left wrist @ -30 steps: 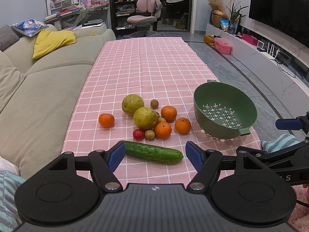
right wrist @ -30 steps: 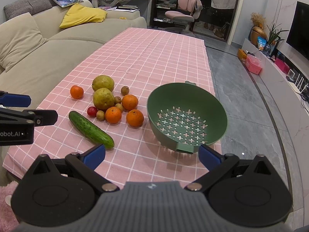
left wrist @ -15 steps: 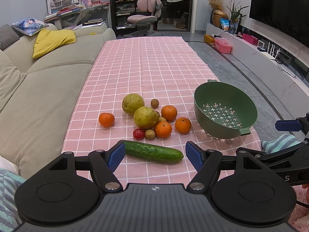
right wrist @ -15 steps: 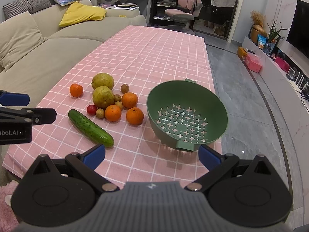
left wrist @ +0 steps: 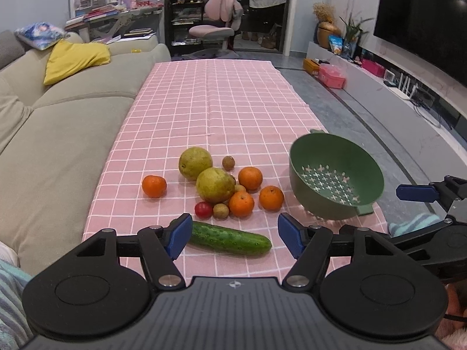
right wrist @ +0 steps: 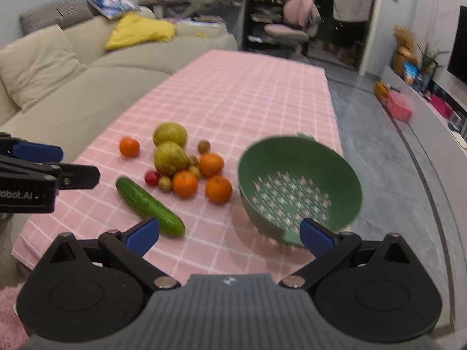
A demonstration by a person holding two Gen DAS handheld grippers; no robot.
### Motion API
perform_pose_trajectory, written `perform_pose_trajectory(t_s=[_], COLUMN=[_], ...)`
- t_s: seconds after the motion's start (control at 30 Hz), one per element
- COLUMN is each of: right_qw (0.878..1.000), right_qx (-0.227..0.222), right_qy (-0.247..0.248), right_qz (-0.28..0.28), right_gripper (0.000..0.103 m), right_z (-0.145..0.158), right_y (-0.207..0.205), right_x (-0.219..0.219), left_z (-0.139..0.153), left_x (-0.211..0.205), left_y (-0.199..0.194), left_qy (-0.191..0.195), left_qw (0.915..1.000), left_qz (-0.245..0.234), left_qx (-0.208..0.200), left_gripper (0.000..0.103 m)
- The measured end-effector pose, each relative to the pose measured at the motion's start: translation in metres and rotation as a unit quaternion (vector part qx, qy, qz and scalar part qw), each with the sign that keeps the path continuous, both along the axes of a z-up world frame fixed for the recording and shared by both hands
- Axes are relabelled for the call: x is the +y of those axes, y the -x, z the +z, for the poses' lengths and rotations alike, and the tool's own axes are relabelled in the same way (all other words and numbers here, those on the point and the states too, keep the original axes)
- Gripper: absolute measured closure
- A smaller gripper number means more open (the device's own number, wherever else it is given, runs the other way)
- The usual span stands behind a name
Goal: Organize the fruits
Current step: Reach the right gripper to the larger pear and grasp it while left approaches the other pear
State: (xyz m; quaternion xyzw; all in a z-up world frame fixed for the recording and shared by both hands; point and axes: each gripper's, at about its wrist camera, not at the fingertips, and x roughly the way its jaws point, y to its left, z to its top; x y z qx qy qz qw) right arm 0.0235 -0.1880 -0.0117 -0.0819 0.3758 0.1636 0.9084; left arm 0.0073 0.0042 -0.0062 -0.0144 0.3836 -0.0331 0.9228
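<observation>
Though untouched, cucumber (left wrist: 230, 239) between left tongs (left wrist: 235, 234).

Green colander (left wrist: 335, 157) with cross-shaped drain holes set upright at right of pink checked cloth, empty; fruit clustered to its left, apart from it; two yellow-green pears (left wrist: 195, 163) (left wrist: 215, 184) touching, one behind other; three oranges (left wrist: 250, 178) (left wrist: 271, 198) (left wrist: 241, 203) grouped beside nearer pear; fourth orange (left wrist: 154, 186) lying alone at left; red cherry tomato (left wrist: 203, 209) and small brown longans (left wrist: 221, 211) (left wrist: 228, 163) scattered among them; dark green cucumber (left wrist: 230, 240) laid flat at near edge, angled across cloth.
</observation>
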Motion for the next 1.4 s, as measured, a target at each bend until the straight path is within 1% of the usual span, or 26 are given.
perform_pose_trajectory(t_s=[0.07,0.13,0.17,0.2,0.23,0.33,0.37,0.43,0.5,0.6,0.73,0.83,0.93,1.03,1.17,1.23,1.3,1.37,1.4], right_qw=[1.0,0.999,0.999,0.998,0.998,0.998,0.998,0.997,0.995,0.993,0.991,0.99,0.99,0.99,0.989,0.99,0.99,0.99,0.991], right_qx=[-0.018,-0.034,-0.038,-0.039,-0.036,-0.022,-0.017,-0.006,0.014,0.033,0.036,0.039,0.042,0.046,0.046,0.044,0.046,0.049,0.047], right_qy=[-0.014,-0.009,-0.003,0.002,0.003,-0.005,-0.01,-0.015,-0.033,-0.05,-0.053,-0.049,-0.044,-0.041,-0.037,-0.036,-0.036,-0.032,-0.03], right_qz=[0.011,0.023,0.03,0.04,0.05,0.064,0.068,0.078,0.092,0.106,0.118,0.124,0.127,0.129,0.133,0.133,0.131,0.126,0.124], right_gripper=[0.005,0.006,0.013,0.017,0.021,0.026,0.029,0.031,0.032,0.032,0.033,0.038,0.038,0.038,0.038,0.038,0.04,0.045,0.045], right_z=[0.0,-0.001,-0.002,-0.004,-0.007,-0.013,-0.015,-0.021,-0.03,-0.043,-0.064,-0.079,-0.093,-0.101,-0.107,-0.11,-0.113,-0.115,-0.117], right_y=[-0.003,-0.008,-0.011,-0.016,-0.021,-0.04,-0.047,-0.062,-0.079,-0.101,-0.126,-0.142,-0.153,-0.16,-0.165,-0.168,-0.171,-0.173,-0.174], right_x=[0.001,0.005,0.009,0.013,0.017,0.026,0.03,0.038,0.046,0.066,0.095,0.111,0.123,0.13,0.135,0.138,0.141,0.143,0.144], left_z=[-0.002,-0.006,-0.007,-0.008,-0.009,-0.009,-0.01,-0.011,-0.014,-0.021,-0.035,-0.047,-0.058,-0.067,-0.08,-0.082,-0.082,-0.083,-0.083], left_x=[0.005,0.01,0.011,0.012,0.014,0.019,0.022,0.03,0.041,0.057,0.072,0.081,0.085,0.085,0.093,0.097,0.099,0.101,0.101], left_y=[-0.005,-0.012,-0.015,-0.019,-0.023,-0.038,-0.043,-0.057,-0.073,-0.096,-0.118,-0.132,-0.147,-0.155,-0.157,-0.158,-0.158,-0.158,-0.158], left_qy=[0.013,0.019,0.018,0.014,0.012,0.004,0.002,0.004,0.015,0.037,0.052,0.055,0.06,0.055,0.067,0.071,0.075,0.078,0.078], left_qw=[0.9999,0.9996,0.9995,0.9995,0.9995,0.9994,0.9993,0.9989,0.998,0.997,0.9956,0.9946,0.9941,0.994,0.9921,0.9918,0.9914,0.9914,0.9916], left_qz=[0.004,0.007,0.009,0.01,0.008,0.007,0.007,0.009,0.013,0.03,0.049,0.06,0.06,0.059,0.062,0.063,0.065,0.065,0.065], left_qx=[0.007,0.018,0.023,0.028,0.03,0.033,0.035,0.045,0.06,0.062,0.06,0.064,0.068,0.074,0.086,0.086,0.085,0.082,0.081], left_gripper=[0.027,0.031,0.031,0.032,0.032,0.033,0.033,0.033,0.037,0.038,0.038,0.038,0.038,0.038,0.038,0.038,0.038,0.038,0.038])
